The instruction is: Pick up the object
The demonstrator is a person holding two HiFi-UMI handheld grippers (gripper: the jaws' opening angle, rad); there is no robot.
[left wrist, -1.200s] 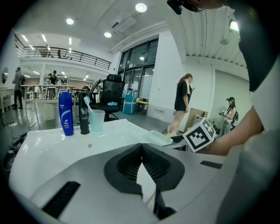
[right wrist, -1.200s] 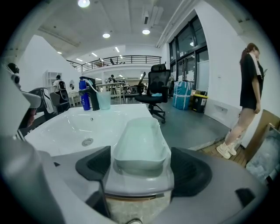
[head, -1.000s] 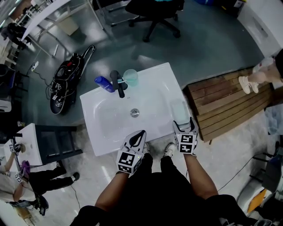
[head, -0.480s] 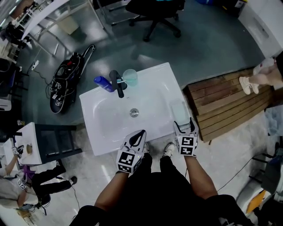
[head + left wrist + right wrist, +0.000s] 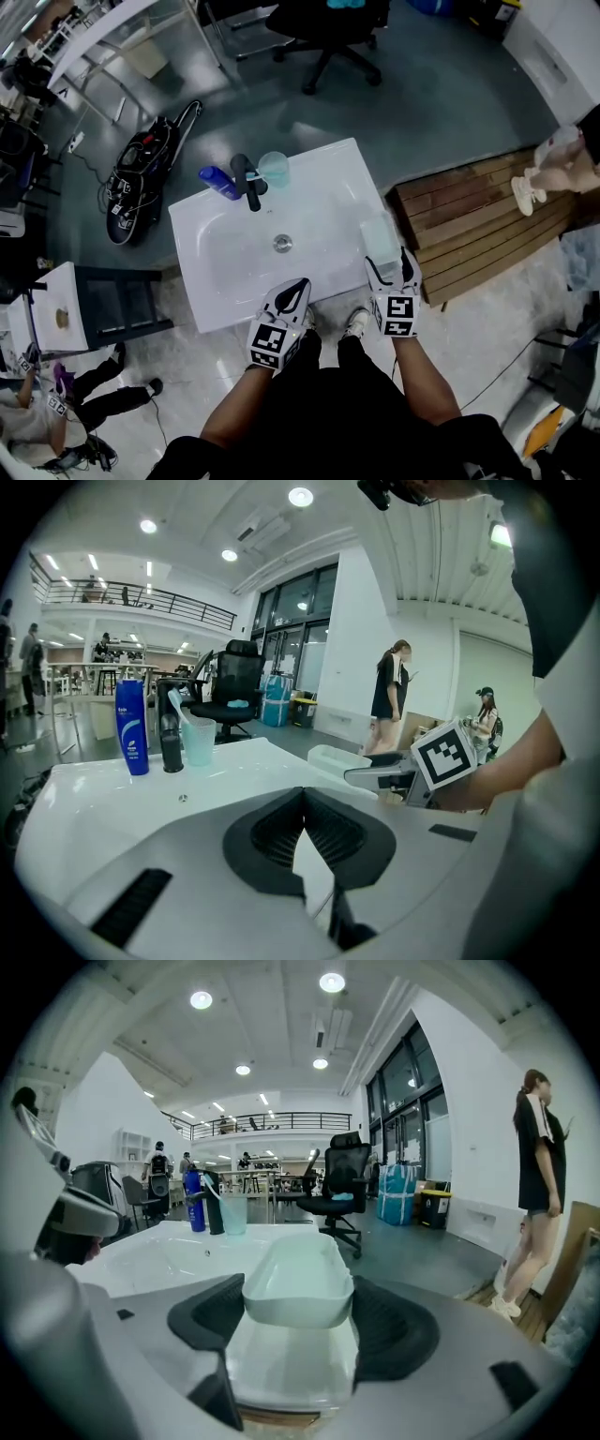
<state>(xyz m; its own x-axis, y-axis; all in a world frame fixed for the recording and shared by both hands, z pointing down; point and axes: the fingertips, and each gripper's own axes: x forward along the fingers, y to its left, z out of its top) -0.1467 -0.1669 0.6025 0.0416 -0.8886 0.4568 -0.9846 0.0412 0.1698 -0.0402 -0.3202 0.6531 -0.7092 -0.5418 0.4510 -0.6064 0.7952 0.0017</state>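
A: Dish (image 5: pixel 298 1283) heading?
B: Its long axis runs straight away from the right tongs (image 5: pixel 300 1318), along the sink's (image 5: pixel 225 253) right edge.
A: Grip?
B: The right tongs, having just been closing, clamp its near end. The left tongs (image 5: pixel 305 832) are together, empty.

White washbasin (image 5: pixel 328 178) standing on grey floor (image 5: pixel 422 84). Shallow bowl sunk in the top, drain (image 5: pixel 282 243) near its middle. Grouped close together along far rim: blue bottle (image 5: pixel 218 182), upright, at left; black tap (image 5: pixel 247 178) just beside it; translucent green cup (image 5: pixel 274 167) just right of tap. Over right rim: pale green tray (image 5: pixel 380 234), seemingly raised off the surface; contact with rim not confirmed.
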